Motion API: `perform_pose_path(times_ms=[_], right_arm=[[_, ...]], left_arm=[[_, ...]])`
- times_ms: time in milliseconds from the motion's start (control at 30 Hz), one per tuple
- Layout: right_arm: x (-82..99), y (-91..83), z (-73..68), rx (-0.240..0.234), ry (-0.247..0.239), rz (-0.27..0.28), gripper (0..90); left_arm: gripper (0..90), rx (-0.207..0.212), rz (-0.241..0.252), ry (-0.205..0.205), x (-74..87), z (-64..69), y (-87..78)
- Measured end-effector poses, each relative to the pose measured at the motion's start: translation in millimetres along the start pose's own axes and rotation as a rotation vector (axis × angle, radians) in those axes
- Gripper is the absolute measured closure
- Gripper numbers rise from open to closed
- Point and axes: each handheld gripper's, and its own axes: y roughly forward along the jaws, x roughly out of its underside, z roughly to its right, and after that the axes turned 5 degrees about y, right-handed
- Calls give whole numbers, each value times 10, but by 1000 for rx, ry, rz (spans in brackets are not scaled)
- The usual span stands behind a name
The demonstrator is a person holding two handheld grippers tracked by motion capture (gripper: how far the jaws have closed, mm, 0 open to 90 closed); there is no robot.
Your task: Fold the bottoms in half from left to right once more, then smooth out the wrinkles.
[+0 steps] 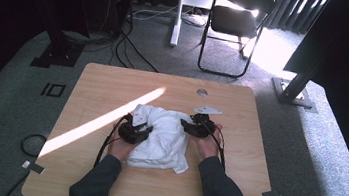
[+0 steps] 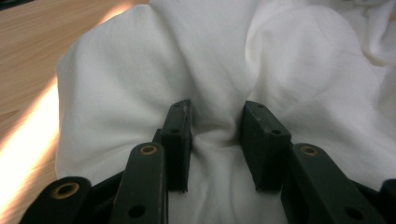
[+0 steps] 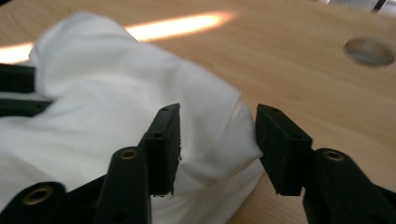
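A crumpled white cloth (image 1: 162, 137) lies in the middle of the wooden table (image 1: 108, 87). My left gripper (image 1: 145, 127) is at the cloth's left side. In the left gripper view its jaws (image 2: 215, 140) pinch a puckered fold of the cloth (image 2: 210, 70) between the pads. My right gripper (image 1: 187, 126) is at the cloth's right edge. In the right gripper view its jaws (image 3: 217, 140) stand apart, with a corner of the cloth (image 3: 116, 93) lying loosely between them on the table.
A round hole (image 1: 202, 92) is cut in the tabletop near the far edge, behind my right gripper, and a bright strip of sunlight crosses the left half. A black folding chair (image 1: 237, 20) and cables stand on the carpet beyond the table.
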Motion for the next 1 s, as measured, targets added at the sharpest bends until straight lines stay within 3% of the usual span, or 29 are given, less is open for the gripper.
perform_pose_path(times_ms=[100, 133, 233, 367, 500, 600, 667, 767, 933, 1000], right_arm=[[-46, -112, -53, 12, -21, 28, 455], [-83, -248, -137, -10, -46, 65, 438], [-109, -346, -271, -76, -73, 89, 415], [-87, -369, -478, -175, -86, 70, 382], [41, -261, -625, -208, -136, -4, 372], [168, -185, -641, -189, -163, -73, 474], [254, -191, -627, -195, -169, -107, 656], [357, -300, -577, -169, -155, -106, 828], [548, -563, -460, -146, -151, -93, 873], [636, -654, -412, -157, -145, -92, 875]], left_arm=[[646, -21, -2, -4, -10, 25, 12], [646, -27, -4, -5, -13, 35, 14], [645, -44, 5, -17, -18, 61, 29], [644, -25, 16, -39, -3, 28, 21], [644, -26, 19, -42, 0, 29, 20], [644, -23, 20, -44, 3, 24, 18], [643, -22, 23, -46, 7, 23, 14], [643, -21, 24, -48, 9, 19, 13], [642, -9, 29, -58, 16, 4, 8], [641, -9, 28, -56, 15, 6, 7]])
